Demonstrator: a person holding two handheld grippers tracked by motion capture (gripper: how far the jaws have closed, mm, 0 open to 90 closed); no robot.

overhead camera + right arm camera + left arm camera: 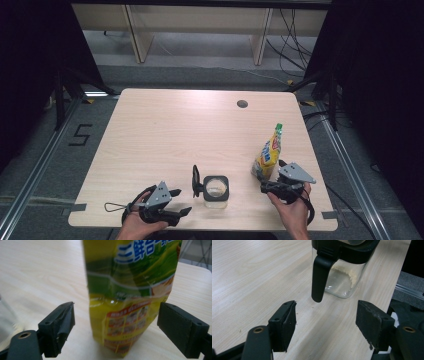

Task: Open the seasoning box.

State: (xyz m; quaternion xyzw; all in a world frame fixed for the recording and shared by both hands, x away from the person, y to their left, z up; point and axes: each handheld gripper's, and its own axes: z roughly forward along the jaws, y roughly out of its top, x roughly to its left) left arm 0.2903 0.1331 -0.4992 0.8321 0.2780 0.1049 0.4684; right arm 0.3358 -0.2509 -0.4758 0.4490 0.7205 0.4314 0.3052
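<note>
Right tongs point(115, 327) gape around the standing bag point(130, 290), ready to grab it. Left tongs point(325, 325) wait apart, facing the jar point(342, 272).

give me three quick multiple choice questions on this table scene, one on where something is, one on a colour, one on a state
1. Where does the pouch stand relative to the jar?
A. to its right
B. to its left
C. on top of it

2. What colour is the jar's lid?
A. white
B. black
C. red

3. How is the right gripper set?
A. shut on the pouch
B. shut and empty
C. open, a jaw on each side of the pouch

Answers: 1 A, the high view puts the pouch right of the jar. 2 B, the lid and handle look black. 3 C, gaps show between both jaws and the pouch.
</note>
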